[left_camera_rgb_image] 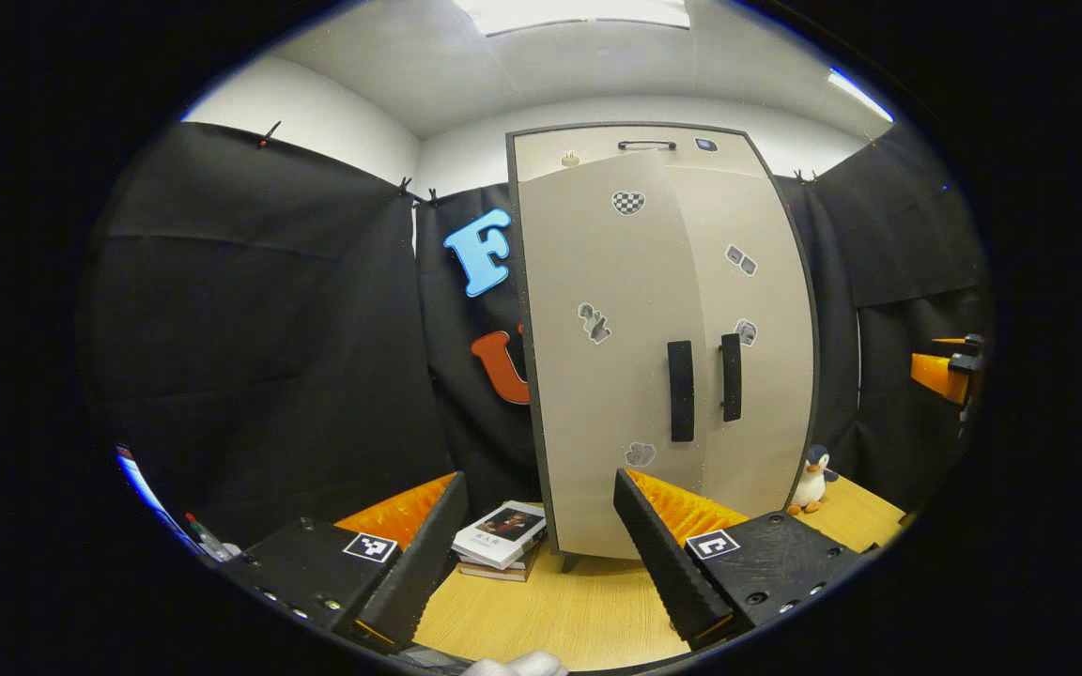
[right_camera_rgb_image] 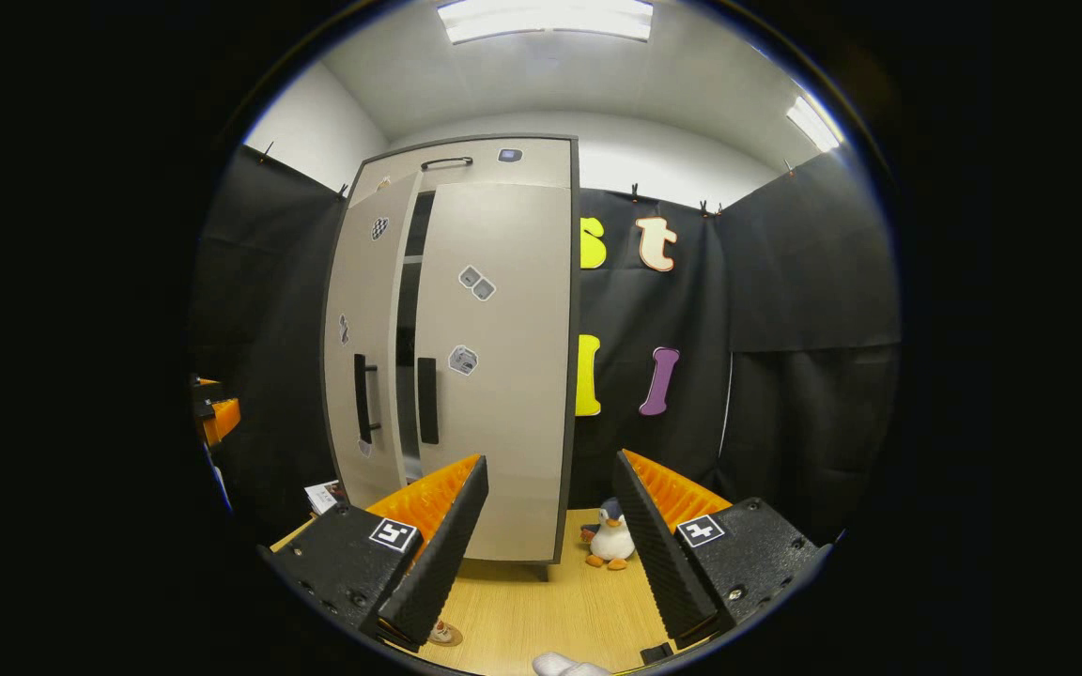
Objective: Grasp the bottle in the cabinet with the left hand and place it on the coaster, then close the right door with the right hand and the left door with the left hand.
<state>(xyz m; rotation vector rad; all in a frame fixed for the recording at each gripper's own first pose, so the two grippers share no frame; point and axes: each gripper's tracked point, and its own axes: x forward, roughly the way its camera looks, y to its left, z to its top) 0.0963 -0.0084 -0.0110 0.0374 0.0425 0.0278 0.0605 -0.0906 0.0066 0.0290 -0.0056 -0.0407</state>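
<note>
Tall beige cabinet (left_camera_rgb_image: 663, 338) stands upright at the worktop's (left_camera_rgb_image: 560, 610) rear edge, long axis vertical, its left door (right_camera_rgb_image: 363, 347) slightly ajar beside the right door (right_camera_rgb_image: 494, 366). Left gripper (left_camera_rgb_image: 541, 554) and right gripper (right_camera_rgb_image: 550, 554) hover before it, jaws spread and empty. Coaster (right_camera_rgb_image: 442, 634) lies at the worktop's front edge.
</note>
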